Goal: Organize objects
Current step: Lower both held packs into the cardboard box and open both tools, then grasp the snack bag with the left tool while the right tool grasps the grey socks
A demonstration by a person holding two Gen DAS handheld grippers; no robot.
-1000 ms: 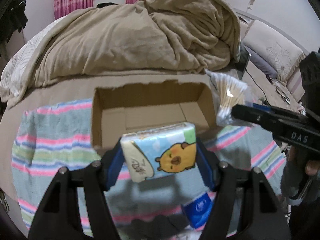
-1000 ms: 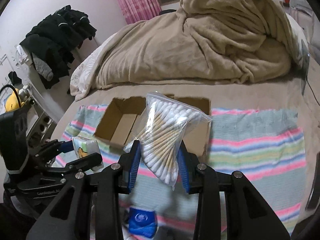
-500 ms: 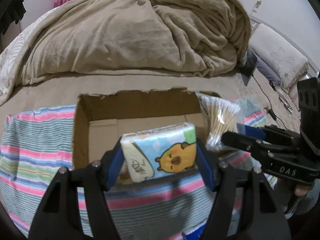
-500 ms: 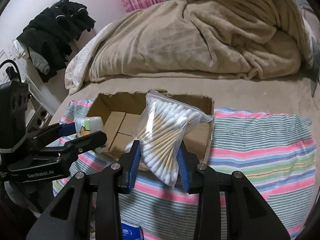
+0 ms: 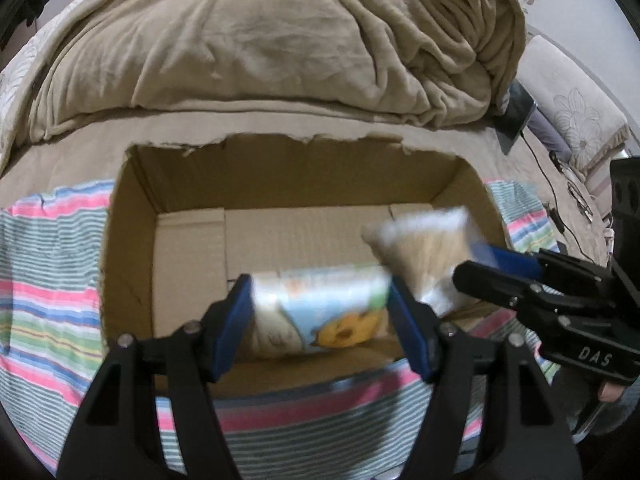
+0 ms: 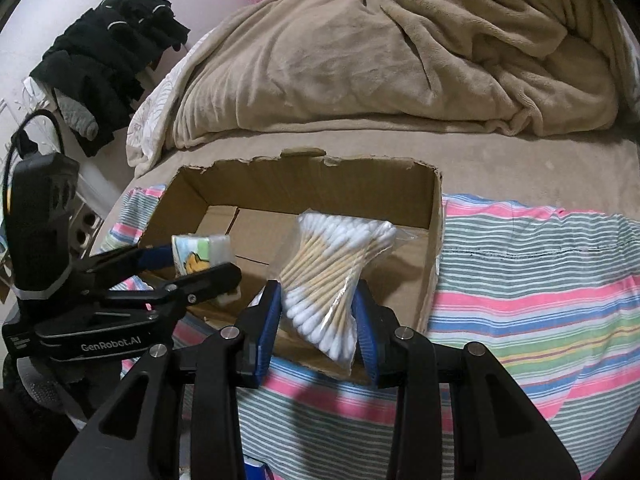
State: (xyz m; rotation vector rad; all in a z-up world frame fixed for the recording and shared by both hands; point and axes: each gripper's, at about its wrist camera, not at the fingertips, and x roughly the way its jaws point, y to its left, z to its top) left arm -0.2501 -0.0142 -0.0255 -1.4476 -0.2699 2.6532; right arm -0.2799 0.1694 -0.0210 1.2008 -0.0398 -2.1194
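Left gripper (image 5: pixel 320 312) clamped on tissue pack (image 5: pixel 324 308), low inside cardboard box (image 5: pixel 280 176), near front wall. Right gripper (image 6: pixel 318 320) pinching cotton swab bag (image 6: pixel 332 276) over box's right half.

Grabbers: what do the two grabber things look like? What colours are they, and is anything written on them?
Both are black frames with silver screws and blue pads on the jaws. The left gripper reads "GenRobot.AI" in white, with a black cable looping from its boxy back. The right gripper reads "DAS" in white.
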